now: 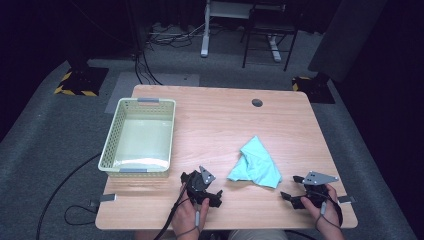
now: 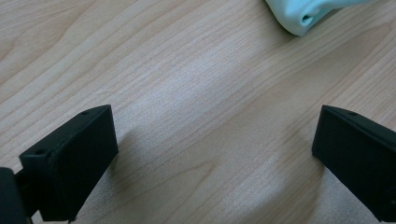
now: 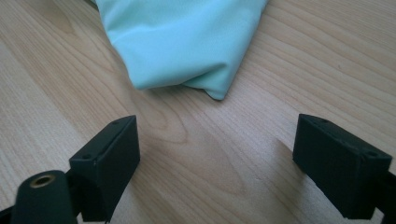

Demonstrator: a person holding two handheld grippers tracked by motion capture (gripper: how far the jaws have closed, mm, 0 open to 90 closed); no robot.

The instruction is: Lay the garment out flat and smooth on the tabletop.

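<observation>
The wooden bench [image 1: 215,115] carries no readable writing, and no brand or label can be made out on anything. In the high view it has a small round hole [image 1: 257,102] near its far edge, and grey carpet [image 1: 55,140] lies around it, with a dark cable [image 1: 60,185] running across the floor at the left. Beyond the bench the room is dark; the legs of other furniture there are hard to make out.

A pale green basket [image 1: 116,131] with perforated walls stands on the bench's left part, well apart from the cloth. The left gripper view catches a rounded pale edge [image 2: 299,18] at its top right, cut off by the frame, and what it belongs to cannot be told.

The light turquoise cloth [image 1: 255,162] lies crumpled on the bench right of centre, between the two hands and a little farther off. The right gripper view shows its folded lower edge [image 3: 187,51] close up, with smooth creases that the high view blurs; its top is cut off.

The left hand-held gripper [image 1: 202,187] rests low over bare wood near the front edge, its jaws spread wide with nothing between them. The right hand-held gripper [image 1: 295,197] likewise stands wide open and empty, aimed at the cloth, which lies just beyond its jaws without touching them.
</observation>
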